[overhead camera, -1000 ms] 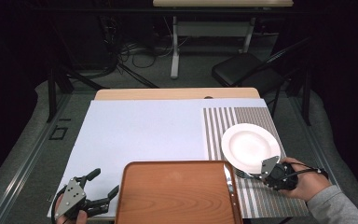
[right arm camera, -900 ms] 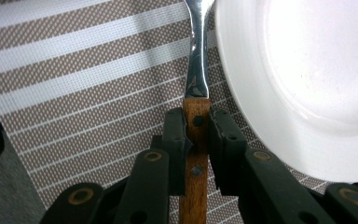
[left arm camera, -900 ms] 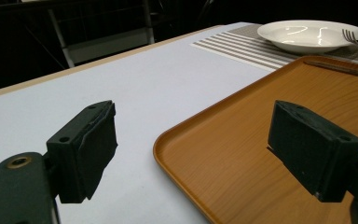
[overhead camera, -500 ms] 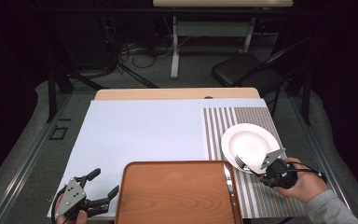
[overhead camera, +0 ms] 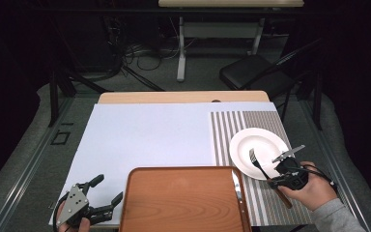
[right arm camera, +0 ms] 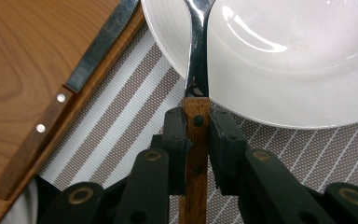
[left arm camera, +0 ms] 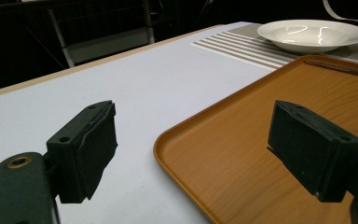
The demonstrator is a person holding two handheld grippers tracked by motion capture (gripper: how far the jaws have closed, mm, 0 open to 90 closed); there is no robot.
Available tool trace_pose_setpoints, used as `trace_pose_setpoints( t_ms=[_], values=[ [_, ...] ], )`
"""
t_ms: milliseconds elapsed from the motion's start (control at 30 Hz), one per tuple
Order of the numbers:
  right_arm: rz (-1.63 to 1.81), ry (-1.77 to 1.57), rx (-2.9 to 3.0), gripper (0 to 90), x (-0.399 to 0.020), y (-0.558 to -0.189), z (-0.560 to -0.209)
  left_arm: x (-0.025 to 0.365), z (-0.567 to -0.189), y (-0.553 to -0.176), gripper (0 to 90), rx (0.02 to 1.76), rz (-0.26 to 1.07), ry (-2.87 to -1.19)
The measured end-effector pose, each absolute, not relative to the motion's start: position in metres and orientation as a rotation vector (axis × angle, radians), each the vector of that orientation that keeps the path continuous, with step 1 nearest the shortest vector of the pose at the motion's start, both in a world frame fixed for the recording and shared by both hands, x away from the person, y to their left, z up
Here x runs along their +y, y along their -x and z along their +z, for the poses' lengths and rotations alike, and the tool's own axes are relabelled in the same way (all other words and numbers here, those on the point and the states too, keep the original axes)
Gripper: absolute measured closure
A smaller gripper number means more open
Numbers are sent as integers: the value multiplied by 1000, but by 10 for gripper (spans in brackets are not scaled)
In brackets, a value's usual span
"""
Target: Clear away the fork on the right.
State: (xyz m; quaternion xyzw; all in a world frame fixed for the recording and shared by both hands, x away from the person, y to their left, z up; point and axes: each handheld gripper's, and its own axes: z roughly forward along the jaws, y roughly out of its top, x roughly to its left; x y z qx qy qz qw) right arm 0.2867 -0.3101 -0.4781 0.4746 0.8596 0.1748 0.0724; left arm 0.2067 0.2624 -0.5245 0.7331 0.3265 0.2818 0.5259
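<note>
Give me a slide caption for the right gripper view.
Right gripper clamps a wooden-handled fork over the white plate.

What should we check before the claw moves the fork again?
1. Right claw shut on the fork's wooden handle: ok.
2. Fork tines over the white plate: ok.
3. Fork clear of the knife at the wooden tray's edge: ok.
4. Plate sits on the striped placemat: ok.
5. Left claw open, holding nothing: ok.
6. Grip firm enough not to slip: cannot tell.
</note>
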Motion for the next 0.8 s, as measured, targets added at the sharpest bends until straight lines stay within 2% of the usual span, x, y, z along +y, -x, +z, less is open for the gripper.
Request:
trace_pose_setpoints(
  t_ms=[300,800],
  values=[
    [594,-1695,2477,778,-313,-285,-469,263,-524,-207,152,782,671,-1755],
    [732,-1763,2385,779,-319,-269,-455,263,-524,-207,152,785,675,-1746]
  ],
)
